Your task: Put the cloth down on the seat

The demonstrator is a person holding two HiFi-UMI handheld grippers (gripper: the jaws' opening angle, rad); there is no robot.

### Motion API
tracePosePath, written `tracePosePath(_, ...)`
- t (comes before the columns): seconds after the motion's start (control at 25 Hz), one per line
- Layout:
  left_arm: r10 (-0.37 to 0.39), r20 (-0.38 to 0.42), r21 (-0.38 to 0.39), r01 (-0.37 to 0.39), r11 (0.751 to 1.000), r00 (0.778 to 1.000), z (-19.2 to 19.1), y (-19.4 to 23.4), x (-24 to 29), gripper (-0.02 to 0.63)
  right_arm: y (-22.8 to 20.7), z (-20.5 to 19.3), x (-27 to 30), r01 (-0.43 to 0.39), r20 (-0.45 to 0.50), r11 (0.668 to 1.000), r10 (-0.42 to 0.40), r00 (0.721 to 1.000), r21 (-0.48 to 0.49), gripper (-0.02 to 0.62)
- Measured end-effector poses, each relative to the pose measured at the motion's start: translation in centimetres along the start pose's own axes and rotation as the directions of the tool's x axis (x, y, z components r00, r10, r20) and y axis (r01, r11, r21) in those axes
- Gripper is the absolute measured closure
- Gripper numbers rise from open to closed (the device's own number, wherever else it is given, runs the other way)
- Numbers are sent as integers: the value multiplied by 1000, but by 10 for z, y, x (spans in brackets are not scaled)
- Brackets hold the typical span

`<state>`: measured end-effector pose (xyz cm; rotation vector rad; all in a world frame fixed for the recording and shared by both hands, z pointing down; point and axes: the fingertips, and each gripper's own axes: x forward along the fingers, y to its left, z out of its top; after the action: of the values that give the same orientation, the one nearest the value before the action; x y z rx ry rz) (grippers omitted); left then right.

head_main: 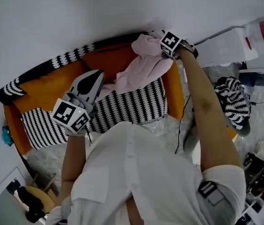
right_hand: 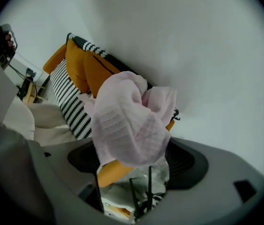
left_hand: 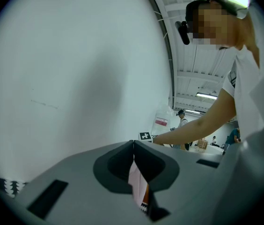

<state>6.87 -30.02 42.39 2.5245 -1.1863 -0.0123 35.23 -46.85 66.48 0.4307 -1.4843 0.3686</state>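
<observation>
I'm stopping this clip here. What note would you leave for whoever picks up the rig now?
Right hand-held gripper: shut on the pink cloth, raised by the orange armrest.
Left hand-held gripper: shut, empty, over the striped seat.
Cloth: top lifted, lower end draped toward the seat.
Done: nothing released yet.
Left: lower cloth onto seat, open right jaws.

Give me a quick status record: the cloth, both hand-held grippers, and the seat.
cloth: pink, bunched, upper part lifted, lower end reaching the striped seat cushion
right hand-held gripper: shut on the cloth, raised near the back of the orange sofa
left hand-held gripper: jaw tips together, over the cushion beside the cloth's lower end; no clear grip on it
status: cloth not yet laid down on the seat
</observation>
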Motion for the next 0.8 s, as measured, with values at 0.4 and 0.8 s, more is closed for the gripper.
tracePosePath(0.4,-22,28,0,22,1000,999,5,-6,-6,589,-6,31,-111,7,455,988,-76,887,151,189)
tracePosePath(0.8,-24,62,14,24,1000,998,14,-16,-19,589,96,4,-218,-289,950,921,-192,247,262,401)
